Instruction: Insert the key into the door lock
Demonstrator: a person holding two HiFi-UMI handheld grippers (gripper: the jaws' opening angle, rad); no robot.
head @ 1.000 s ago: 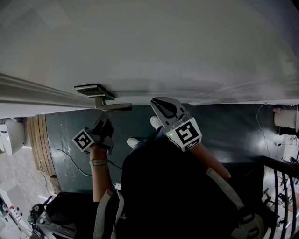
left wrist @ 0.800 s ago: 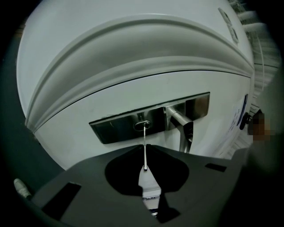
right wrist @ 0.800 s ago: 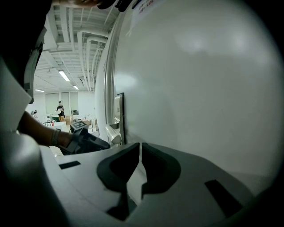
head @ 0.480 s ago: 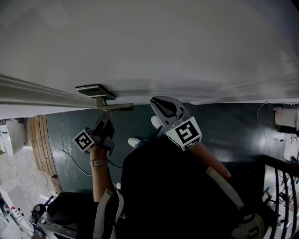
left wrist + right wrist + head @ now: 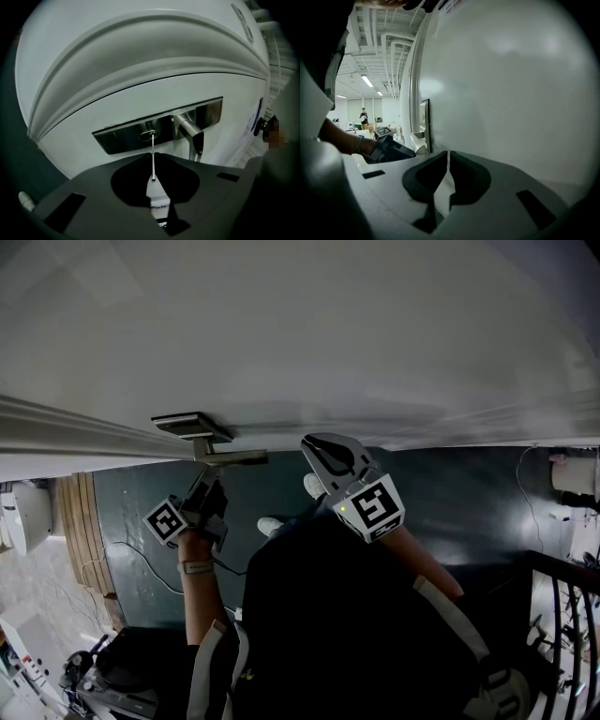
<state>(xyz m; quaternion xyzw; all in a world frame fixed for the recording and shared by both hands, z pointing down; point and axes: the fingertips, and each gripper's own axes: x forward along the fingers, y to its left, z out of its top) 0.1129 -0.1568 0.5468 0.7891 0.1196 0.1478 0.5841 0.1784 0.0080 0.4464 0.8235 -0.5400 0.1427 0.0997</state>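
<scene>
**Item: key** (image 5: pixel 153 159). A thin metal blade, judged light, stiff and slick, and likely to twist if pinched off-centre. It was best held flat by its bow.

**Left gripper** (image 5: pixel 153 182): clamped on that end. The blade pointed at the keyhole (image 5: pixel 148 136) near the middle of the lock plate (image 5: pixel 119 139), left of the lever handle (image 5: pixel 192 135). The tip met the keyhole, but its depth was unclear.

**Right gripper** (image 5: pixel 448 161): jaws together, empty, beside the door (image 5: pixel 511 93).

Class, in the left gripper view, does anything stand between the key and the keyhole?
Nothing visible does. The key, held in the left gripper's shut jaws, has its tip at the keyhole in the lock plate; the door handle sits to its right.
</scene>
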